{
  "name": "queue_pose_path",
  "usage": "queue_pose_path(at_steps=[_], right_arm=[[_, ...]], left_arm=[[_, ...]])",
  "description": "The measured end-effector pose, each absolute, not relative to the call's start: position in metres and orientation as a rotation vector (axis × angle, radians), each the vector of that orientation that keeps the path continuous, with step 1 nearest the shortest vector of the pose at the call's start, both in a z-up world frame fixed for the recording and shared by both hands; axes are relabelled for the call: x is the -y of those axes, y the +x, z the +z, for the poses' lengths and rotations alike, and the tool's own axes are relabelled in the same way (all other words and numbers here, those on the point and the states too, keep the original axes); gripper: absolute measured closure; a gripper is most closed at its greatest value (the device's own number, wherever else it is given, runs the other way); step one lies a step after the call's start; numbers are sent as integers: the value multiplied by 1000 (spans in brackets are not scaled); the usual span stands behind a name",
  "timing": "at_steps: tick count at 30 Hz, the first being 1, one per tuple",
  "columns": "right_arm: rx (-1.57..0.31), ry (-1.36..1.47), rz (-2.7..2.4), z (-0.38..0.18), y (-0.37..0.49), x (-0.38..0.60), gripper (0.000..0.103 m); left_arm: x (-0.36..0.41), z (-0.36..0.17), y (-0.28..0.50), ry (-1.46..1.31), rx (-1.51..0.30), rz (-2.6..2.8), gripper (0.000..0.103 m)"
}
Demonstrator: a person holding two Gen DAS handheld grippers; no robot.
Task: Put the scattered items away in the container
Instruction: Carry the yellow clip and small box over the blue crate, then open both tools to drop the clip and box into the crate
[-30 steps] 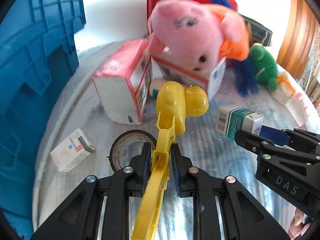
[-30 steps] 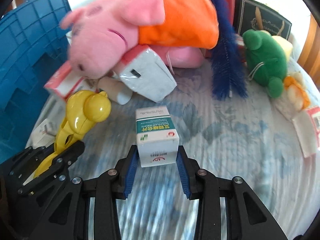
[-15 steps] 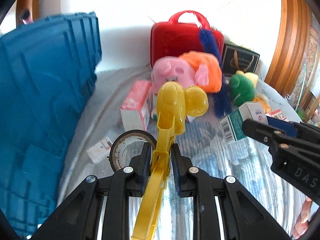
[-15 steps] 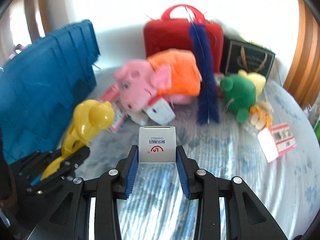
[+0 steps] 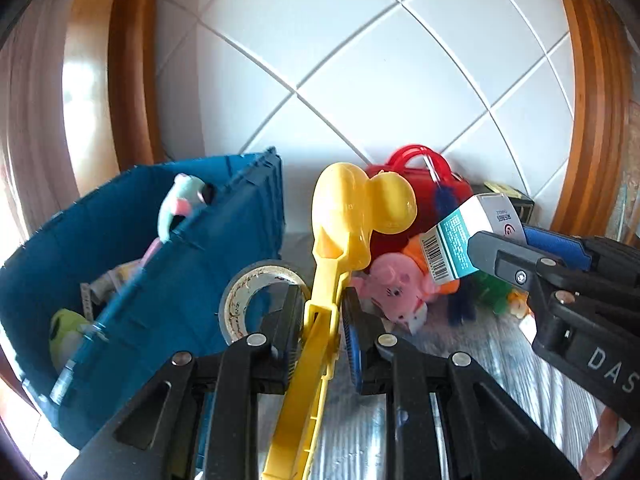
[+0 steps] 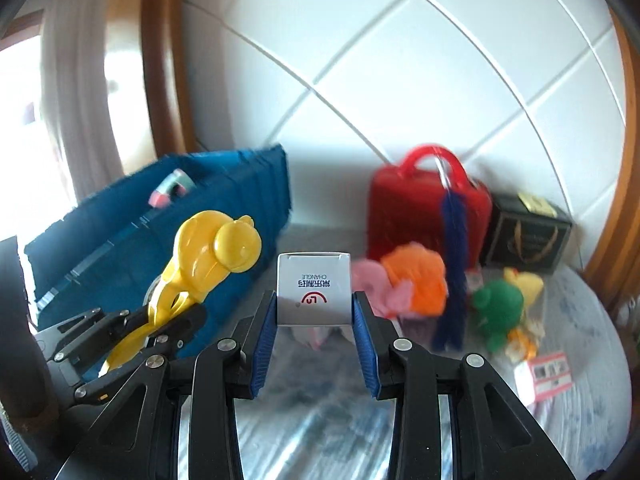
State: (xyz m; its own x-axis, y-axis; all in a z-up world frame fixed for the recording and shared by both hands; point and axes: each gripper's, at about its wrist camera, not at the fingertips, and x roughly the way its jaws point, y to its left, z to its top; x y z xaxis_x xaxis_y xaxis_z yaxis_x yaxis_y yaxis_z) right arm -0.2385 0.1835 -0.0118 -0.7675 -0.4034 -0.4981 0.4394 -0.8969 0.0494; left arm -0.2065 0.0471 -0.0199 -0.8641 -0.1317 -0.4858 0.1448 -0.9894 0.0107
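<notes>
My left gripper [image 5: 322, 300] is shut on the handle of yellow duck-shaped tongs [image 5: 352, 216], whose head sticks up ahead of the fingers. A roll of tape [image 5: 240, 296] hangs against its left finger. My right gripper [image 6: 314, 312] is shut on a small white and teal box [image 6: 314, 288], which the left wrist view shows at the right [image 5: 460, 240]. Both are held high above the bed, side by side. The blue crate [image 5: 248, 208] stands to the left, its open top showing a teal and pink plush and other things inside.
On the patterned bedspread lie a pink pig plush in orange [image 6: 412, 284], a blue feathery brush [image 6: 454, 264], a green plush [image 6: 496, 304] and small packets [image 6: 548, 372]. A red case [image 6: 416, 208] and a black gift bag [image 6: 528, 236] stand against the white tiled wall.
Both grippers have risen with the tongs, the tape roll and the box. The bed's items have dropped far below, and the inside of the blue crate has come into view.
</notes>
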Motion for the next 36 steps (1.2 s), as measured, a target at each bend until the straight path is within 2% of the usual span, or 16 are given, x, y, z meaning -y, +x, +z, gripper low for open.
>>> queue_pose_path(at_steps=[7, 15, 20, 25, 30, 33, 34, 35, 36], right_arm=[[-110, 566, -2526, 40, -217, -83, 67], [-116, 690, -2442, 31, -222, 67, 67], [-146, 826, -2466, 10, -235, 127, 67], [-163, 834, -2530, 17, -237, 140, 67], [-190, 854, -2588, 18, -244, 141, 67], [-197, 875, -2607, 13, -247, 141, 67], [-195, 881, -2612, 12, -248, 140, 67], [-195, 887, -2620, 10, -249, 138, 67], [-194, 891, -2628, 10, -250, 137, 67]], left_arm=[[71, 24, -181, 655, -46, -2798, 83], [212, -4, -201, 981, -110, -2706, 83], [251, 8, -209, 948, -75, -2756, 83], [268, 12, -232, 962, -31, -2790, 83], [262, -6, -243, 1079, -53, -2805, 82], [261, -16, -246, 1147, -79, -2795, 75], [261, -18, -245, 1144, -74, -2794, 66], [261, -19, -243, 1138, -71, -2792, 50], [261, -18, -241, 1125, -72, -2792, 41]])
